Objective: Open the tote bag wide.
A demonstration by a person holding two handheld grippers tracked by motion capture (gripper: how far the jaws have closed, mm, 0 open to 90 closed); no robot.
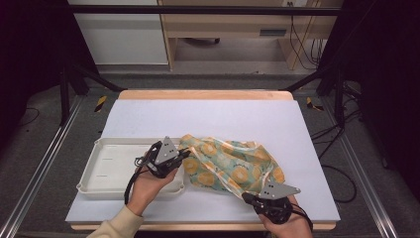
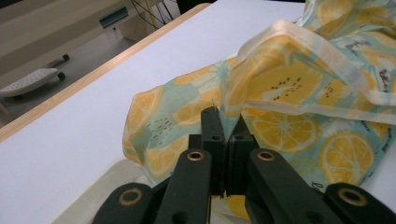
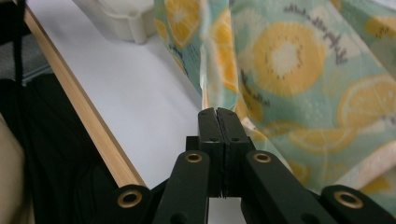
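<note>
On the white table (image 1: 148, 116), a lemon-print cloth (image 1: 233, 166) lies bunched just right of a white tray (image 1: 106, 168), with its left edge reaching the tray's right rim.

**Gripper state**
- Left gripper (image 1: 184, 154): jaws clenched on a fold of the cloth at its left edge. In the left gripper view the fabric (image 2: 299, 93) enters between the tips (image 2: 225, 126) and rises away from them to the right, its pale hem (image 2: 303, 35) curling above.
- Right gripper (image 1: 246, 197): jaws clenched on the cloth at its near right corner. In the right gripper view the tips (image 3: 218, 122) meet with a thin edge of fabric (image 3: 289, 70) pinched between them; the cloth hangs upward and to the right, and the table's wooden edge (image 3: 88, 116) runs along the left.

**Step in hand**
Judged from the two grips, the cloth is held at two points and lifted partly clear of the table, most likely for spreading, folding or transfer to the tray. The middle sags and stays crumpled between the grippers.

**Next move**
1. Keep both jaws closed; each grip is on a thin edge and could slip.
2. Draw the grippers apart to take slack out of the span between them.
3. Raise both together so the sagging middle clears the tray rim before any sideways travel.

**Position relative to jaws**
Cloth lies between the two grippers, forward of the right one and right of the left one.
</note>
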